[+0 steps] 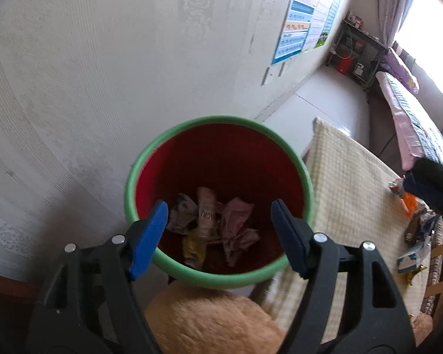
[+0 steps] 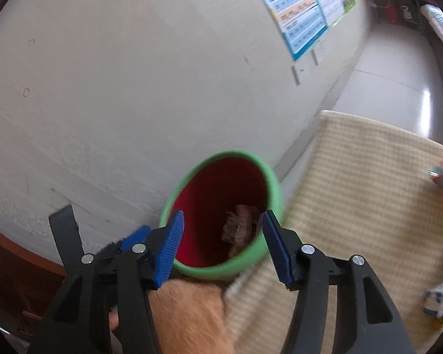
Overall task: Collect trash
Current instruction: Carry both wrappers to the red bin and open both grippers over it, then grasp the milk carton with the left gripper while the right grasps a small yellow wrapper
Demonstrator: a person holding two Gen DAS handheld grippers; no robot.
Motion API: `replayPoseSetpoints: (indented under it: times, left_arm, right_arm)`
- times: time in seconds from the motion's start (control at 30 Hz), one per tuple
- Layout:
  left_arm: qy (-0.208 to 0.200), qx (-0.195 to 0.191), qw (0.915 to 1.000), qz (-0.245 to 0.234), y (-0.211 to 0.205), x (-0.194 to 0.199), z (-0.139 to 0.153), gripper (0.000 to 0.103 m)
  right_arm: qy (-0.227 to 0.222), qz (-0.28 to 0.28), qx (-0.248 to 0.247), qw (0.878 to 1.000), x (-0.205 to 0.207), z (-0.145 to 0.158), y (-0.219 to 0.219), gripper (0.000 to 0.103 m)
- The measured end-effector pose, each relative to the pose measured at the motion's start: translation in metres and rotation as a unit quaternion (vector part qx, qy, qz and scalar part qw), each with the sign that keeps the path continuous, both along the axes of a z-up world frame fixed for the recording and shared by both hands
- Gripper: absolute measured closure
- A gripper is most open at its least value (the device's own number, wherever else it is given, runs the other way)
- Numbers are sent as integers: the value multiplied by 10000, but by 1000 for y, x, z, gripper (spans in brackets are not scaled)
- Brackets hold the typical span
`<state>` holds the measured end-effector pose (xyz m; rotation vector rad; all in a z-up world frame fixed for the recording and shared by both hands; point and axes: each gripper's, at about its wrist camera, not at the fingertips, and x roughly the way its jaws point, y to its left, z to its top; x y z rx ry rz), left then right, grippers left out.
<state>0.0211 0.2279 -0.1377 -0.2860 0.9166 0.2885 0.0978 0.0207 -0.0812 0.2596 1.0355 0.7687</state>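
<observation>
A red bin with a green rim (image 1: pixel 221 119) stands by the wall, beside the table. Crumpled paper and wrappers (image 1: pixel 236 215) lie at its bottom. My left gripper (image 1: pixel 218 215) hovers over the bin's mouth, open, with nothing between its blue pads. My right gripper (image 2: pixel 223 221) is also open and empty, just above the near rim of the bin (image 2: pixel 274 185), with the crumpled trash (image 2: pixel 240 227) showing past it. More trash lies on the table: an orange wrapper (image 1: pixel 410 203) and a blue-and-white carton (image 1: pixel 410 261), the same carton (image 2: pixel 440 298) at the right wrist view's right edge.
A table with a checked beige cloth (image 1: pixel 348 183) stands right of the bin. An orange furry object (image 1: pixel 209 321) sits just below the bin. The white wall carries a poster (image 1: pixel 298 29). A dark shelf (image 1: pixel 357 56) and a bed (image 1: pixel 407 112) lie further back.
</observation>
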Motion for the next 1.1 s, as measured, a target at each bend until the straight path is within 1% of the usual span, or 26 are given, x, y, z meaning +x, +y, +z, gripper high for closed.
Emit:
replayPoseSetpoints:
  times: [0.13, 0.23, 0.3, 0.33, 0.4, 0.43, 0.5, 0.6, 0.7, 0.73, 0.8, 0.87, 0.93, 0.97, 1.0, 1.07, 1.1]
  left_arm:
    - [-61, -20, 9995, -314, -26, 2, 6, 33]
    - [-83, -53, 9985, -544, -49, 6, 8, 33]
    - [-69, -54, 9973, -725, -64, 10, 8, 34]
    - [-46, -37, 9965, -832, -73, 12, 8, 35]
    - [-12, -15, 9946, -1040, -91, 15, 7, 36]
    - [-4, -12, 9936, -1129, -100, 16, 7, 36]
    - [14, 6, 9914, -1310, -116, 18, 6, 36]
    - [45, 39, 9870, -1607, -143, 20, 6, 36]
    - [57, 79, 9807, -1951, -169, 22, 5, 36]
    - [55, 99, 9778, -2093, -180, 22, 6, 36]
    - [43, 145, 9703, -2413, -202, 23, 6, 37]
    - [33, 216, 9594, -2813, -230, 23, 5, 39]
    - [80, 255, 9464, -3219, -259, 25, 3, 39]
    - [118, 275, 9397, -3407, -273, 27, 0, 41]
    - [154, 307, 9325, -3596, -287, 27, -4, 42]
    - [279, 366, 9177, -3945, -316, 34, -13, 49]
    - [388, 368, 9120, -4067, -328, 39, -20, 52]
  right_arm:
    - [-316, -252, -444, 9982, -21, 1, -54, 48]
    - [-552, -667, -1016, 9910, -45, -8, -105, 48]
    - [-491, -1041, -1364, 9839, -62, -20, -146, 48]
    - [-427, -1155, -1480, 9813, -68, -26, -159, 48]
    - [-217, -1443, -1734, 9740, -81, -42, -193, 48]
    - [2, -1573, -1801, 9710, -90, -52, -213, 48]
    - [441, -1741, -1804, 9671, -102, -69, -239, 48]
    - [1014, -2070, -1626, 9594, -121, -92, -267, 44]
    - [1545, -2169, -1356, 9543, -135, -116, -277, 44]
    - [1700, -2091, -1318, 9539, -139, -126, -274, 44]
    - [1800, -1948, -1378, 9543, -144, -136, -266, 52]
    - [1851, -1849, -1390, 9551, -144, -142, -260, 80]
    - [1797, -1876, -1244, 9576, -142, -141, -261, 82]
    - [1701, -1955, -1201, 9583, -142, -140, -265, 84]
    - [1629, -2018, -1176, 9586, -143, -137, -269, 90]
    - [1530, -2118, -1109, 9589, -145, -134, -274, 91]
    - [1522, -2124, -1075, 9592, -147, -135, -275, 91]
